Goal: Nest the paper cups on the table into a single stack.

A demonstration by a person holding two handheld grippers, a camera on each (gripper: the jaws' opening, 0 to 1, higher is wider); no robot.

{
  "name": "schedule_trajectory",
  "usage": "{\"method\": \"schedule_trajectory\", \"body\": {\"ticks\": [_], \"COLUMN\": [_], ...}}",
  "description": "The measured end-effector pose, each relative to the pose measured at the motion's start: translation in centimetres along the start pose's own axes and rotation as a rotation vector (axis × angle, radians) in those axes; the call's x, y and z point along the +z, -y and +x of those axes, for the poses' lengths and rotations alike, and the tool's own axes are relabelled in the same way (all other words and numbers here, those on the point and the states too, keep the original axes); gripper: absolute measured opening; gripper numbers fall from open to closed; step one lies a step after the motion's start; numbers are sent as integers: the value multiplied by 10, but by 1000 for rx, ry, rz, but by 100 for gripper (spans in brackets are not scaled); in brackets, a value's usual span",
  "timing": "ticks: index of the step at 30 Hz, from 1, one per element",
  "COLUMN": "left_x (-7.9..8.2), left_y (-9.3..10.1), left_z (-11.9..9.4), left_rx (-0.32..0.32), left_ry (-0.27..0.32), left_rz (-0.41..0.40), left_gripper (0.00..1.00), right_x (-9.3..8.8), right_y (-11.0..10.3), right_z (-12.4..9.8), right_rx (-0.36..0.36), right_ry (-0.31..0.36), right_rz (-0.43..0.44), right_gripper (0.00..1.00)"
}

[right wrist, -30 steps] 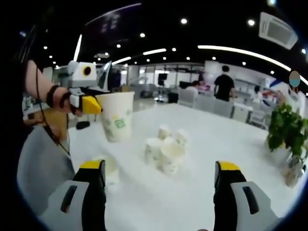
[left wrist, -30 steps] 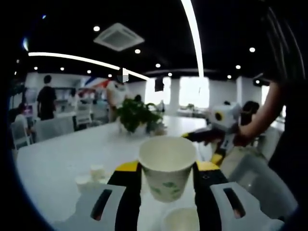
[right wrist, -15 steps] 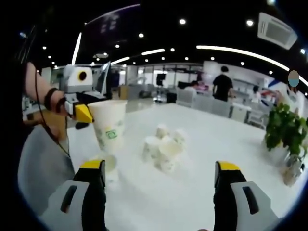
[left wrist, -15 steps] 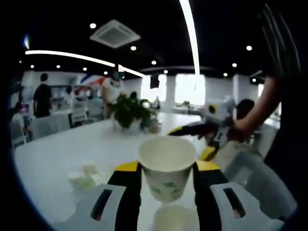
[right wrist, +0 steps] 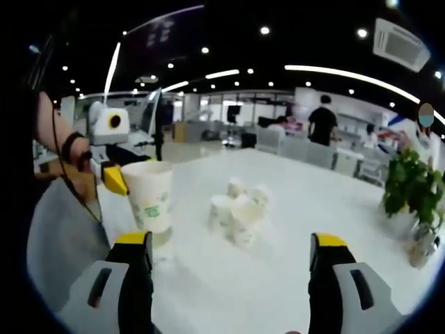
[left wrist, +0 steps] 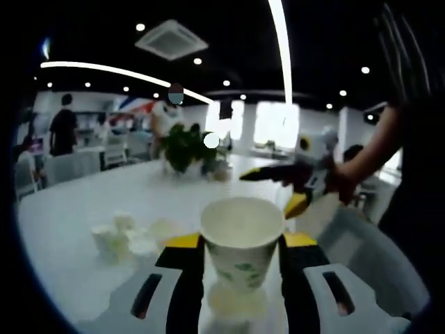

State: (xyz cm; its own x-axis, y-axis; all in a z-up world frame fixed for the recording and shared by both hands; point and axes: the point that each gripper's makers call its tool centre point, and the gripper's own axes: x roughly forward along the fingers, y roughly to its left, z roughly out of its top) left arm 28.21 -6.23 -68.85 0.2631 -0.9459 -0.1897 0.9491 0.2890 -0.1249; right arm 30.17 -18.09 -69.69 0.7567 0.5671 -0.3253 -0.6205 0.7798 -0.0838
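Left hand-held gripper [left wrist: 240, 254] clamped paper cup [left wrist: 241, 240] directly above second cup [left wrist: 236, 305] on counter [left wrist: 69, 209]. Right hand-held gripper [right wrist: 231, 264] wide open, empty; its view showed cup cluster [right wrist: 238, 209] beyond, potted plant [right wrist: 415, 198] far right.

Right gripper [right wrist: 230, 259] jaws wide apart over white table [right wrist: 292, 229]. Left gripper [right wrist: 115, 170] grips printed paper cup [right wrist: 149, 196] above another cup [right wrist: 159, 239]. Cup cluster [right wrist: 238, 208] mid-table; potted plant [right wrist: 414, 196] right.

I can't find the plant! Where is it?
In the right gripper view, the plant sits at the table's far right edge, beyond the loose cups.
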Motion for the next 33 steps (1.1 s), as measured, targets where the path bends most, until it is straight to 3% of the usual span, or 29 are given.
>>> {"method": "schedule_trajectory", "body": {"ticks": [33], "left_x": [-31], "left_y": [-3], "left_z": [0], "left_rx": [-3], "left_ry": [-49], "left_rz": [-16], "left_gripper": [41], "right_x": [-8], "right_y": [-1], "right_z": [-1], "right_rx": [-4], "right_ry": [-23], "right_rz": [14], "right_gripper": [91]}}
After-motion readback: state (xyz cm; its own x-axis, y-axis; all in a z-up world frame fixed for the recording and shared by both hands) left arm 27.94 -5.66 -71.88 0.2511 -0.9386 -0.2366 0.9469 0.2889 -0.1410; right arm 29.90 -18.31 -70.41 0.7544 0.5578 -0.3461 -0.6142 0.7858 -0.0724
